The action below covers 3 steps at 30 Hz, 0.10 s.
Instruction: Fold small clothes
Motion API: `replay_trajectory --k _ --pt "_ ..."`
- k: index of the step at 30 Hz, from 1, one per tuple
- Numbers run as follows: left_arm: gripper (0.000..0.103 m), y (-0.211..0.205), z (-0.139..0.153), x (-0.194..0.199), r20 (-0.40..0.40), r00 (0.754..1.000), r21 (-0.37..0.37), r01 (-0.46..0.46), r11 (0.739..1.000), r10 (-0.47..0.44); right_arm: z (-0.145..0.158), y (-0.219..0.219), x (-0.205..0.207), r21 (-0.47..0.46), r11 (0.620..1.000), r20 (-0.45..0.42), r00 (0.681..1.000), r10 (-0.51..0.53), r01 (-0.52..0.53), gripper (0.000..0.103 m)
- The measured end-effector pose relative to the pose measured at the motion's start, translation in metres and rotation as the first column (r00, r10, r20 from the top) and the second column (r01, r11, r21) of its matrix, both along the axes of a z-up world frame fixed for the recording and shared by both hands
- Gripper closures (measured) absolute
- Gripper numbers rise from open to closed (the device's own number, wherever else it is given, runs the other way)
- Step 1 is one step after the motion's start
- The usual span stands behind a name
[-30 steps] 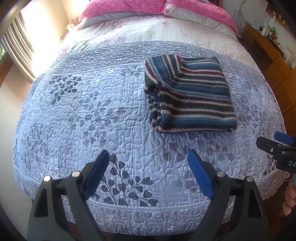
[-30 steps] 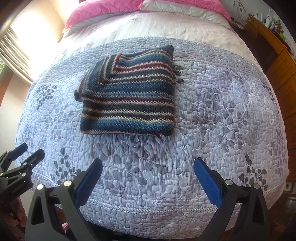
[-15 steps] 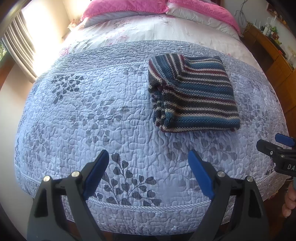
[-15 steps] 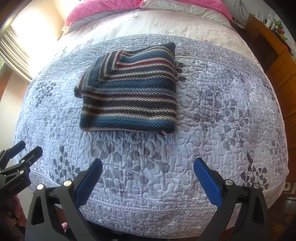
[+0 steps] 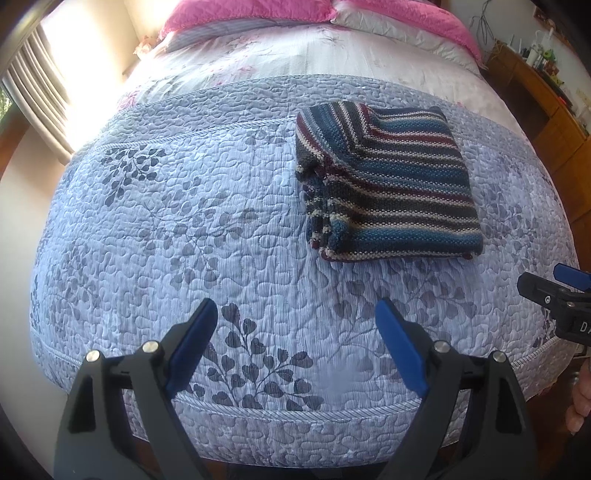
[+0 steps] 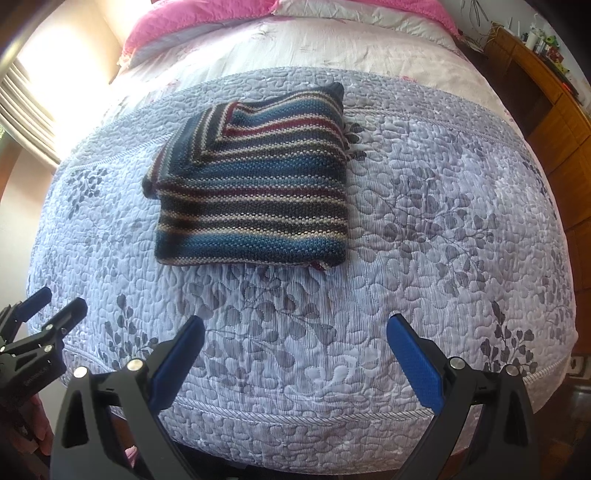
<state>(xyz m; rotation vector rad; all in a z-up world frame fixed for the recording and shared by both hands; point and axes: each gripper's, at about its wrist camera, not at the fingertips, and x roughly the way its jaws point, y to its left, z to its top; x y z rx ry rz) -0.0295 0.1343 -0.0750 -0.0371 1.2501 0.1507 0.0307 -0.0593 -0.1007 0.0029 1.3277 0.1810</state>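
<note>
Folded stripy knit top [image 5: 388, 184] lying flat on the bed's purple leafy quilt [image 5: 184, 229], pink pillows [image 5: 251, 13] far behind, left gripper [image 5: 295, 343] jaws wide and holding nothing, right gripper [image 6: 295, 354] jaws wide too, both near the bed's front edge

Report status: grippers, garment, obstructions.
Left gripper open, right gripper open, both empty. Striped knit folded on quilt. Nothing in the way.

Coarse knit sweater [image 5: 388, 184], quilted bedspread [image 5: 184, 221]
</note>
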Motion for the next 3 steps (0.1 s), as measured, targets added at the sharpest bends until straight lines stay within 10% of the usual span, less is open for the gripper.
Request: replay_trajectory --k 3 --pt "0.016 -0.0009 -0.0007 0.0004 -0.002 1.0 0.002 0.0 1.0 0.0 -0.0018 -0.0016 0.0003 0.003 1.0 -0.009 1.0 -0.009 0.009 0.004"
